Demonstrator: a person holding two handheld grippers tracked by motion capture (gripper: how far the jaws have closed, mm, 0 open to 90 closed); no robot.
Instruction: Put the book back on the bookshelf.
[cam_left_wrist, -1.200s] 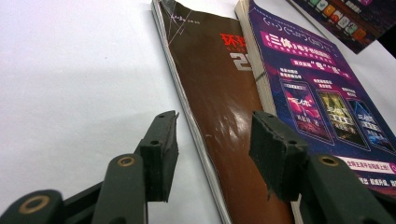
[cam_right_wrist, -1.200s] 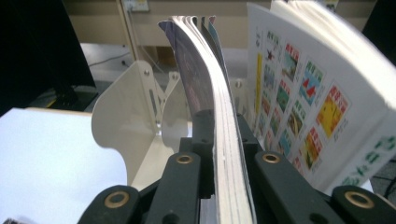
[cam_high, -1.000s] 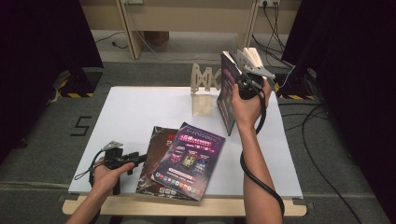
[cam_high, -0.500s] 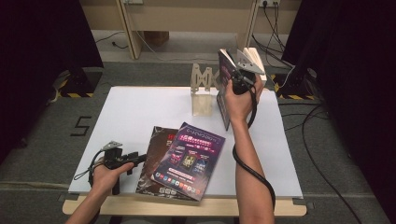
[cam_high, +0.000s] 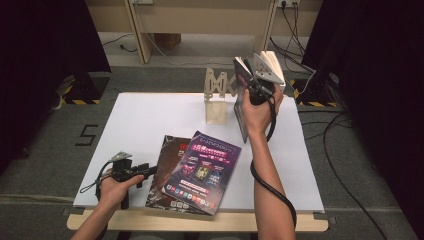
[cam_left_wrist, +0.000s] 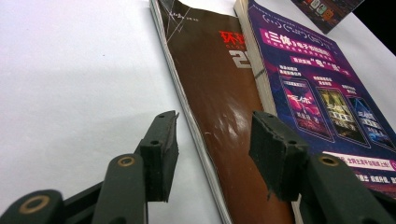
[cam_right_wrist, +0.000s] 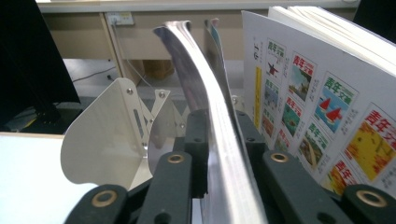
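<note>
My right gripper (cam_high: 256, 76) (cam_right_wrist: 223, 135) points up at the table's far side. An upright dark magazine (cam_high: 241, 102) (cam_right_wrist: 196, 60) stands between its jaws. The jaws have just been opening, but both pads still lie against the magazine's pages. A thick white book (cam_high: 273, 61) (cam_right_wrist: 327, 93) stands just right of it. My left gripper (cam_high: 146, 172) (cam_left_wrist: 212, 149) rests open low on the table, its jaws either side of the edge of a brown magazine (cam_high: 166, 165) (cam_left_wrist: 219, 84). A purple magazine (cam_high: 202, 170) (cam_left_wrist: 317, 93) lies partly on top of the brown one.
A pale wooden rack (cam_high: 218, 95) (cam_right_wrist: 107, 140) stands on the white tabletop (cam_high: 150, 115) just left of the upright magazine. Cables trail on the floor at the right and behind the table, where a wooden bench frame also stands.
The right hand with the upright magazine has shifted slightly left, closer to the rack. The left hand and the flat magazines have stayed put.
</note>
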